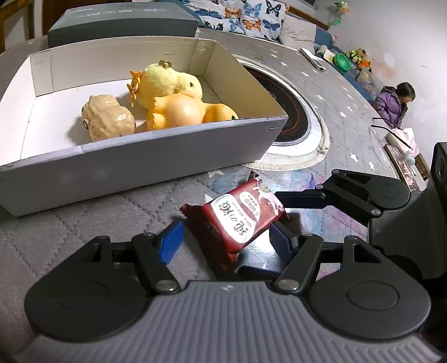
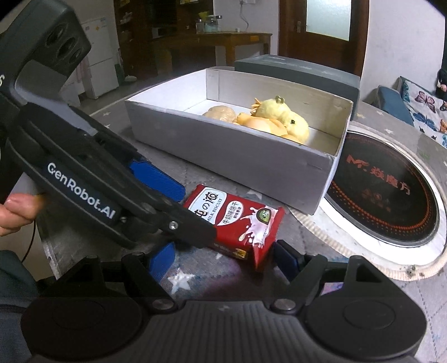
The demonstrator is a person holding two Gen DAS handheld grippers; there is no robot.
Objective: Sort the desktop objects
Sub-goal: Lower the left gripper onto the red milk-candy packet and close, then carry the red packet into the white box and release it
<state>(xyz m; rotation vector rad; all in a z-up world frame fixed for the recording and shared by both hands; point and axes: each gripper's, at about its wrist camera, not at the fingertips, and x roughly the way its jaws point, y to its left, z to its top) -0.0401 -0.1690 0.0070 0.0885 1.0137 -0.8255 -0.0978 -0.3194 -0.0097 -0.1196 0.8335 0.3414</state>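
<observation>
A red milk-biscuit packet point(image 1: 240, 217) lies on the quilted table cover between the blue pads of my left gripper point(image 1: 226, 241), whose jaws stand open around it. In the right wrist view the packet point(image 2: 237, 220) lies just ahead of my open right gripper point(image 2: 220, 261), and the left gripper point(image 2: 156, 178) reaches in from the left with a blue pad at the packet's far edge. An open white box point(image 1: 178, 139) holds a yellow plush chick point(image 1: 167, 83), an orange toy duck point(image 1: 181, 111) and a peanut-shaped toy point(image 1: 109, 117).
A round black induction hob point(image 2: 382, 195) is set in the table right of the box point(image 2: 251, 164). A closed grey box point(image 1: 123, 22) stands behind the white one. A person in a purple coat point(image 1: 394, 100) sits far right. Small items lie along the table's far edge.
</observation>
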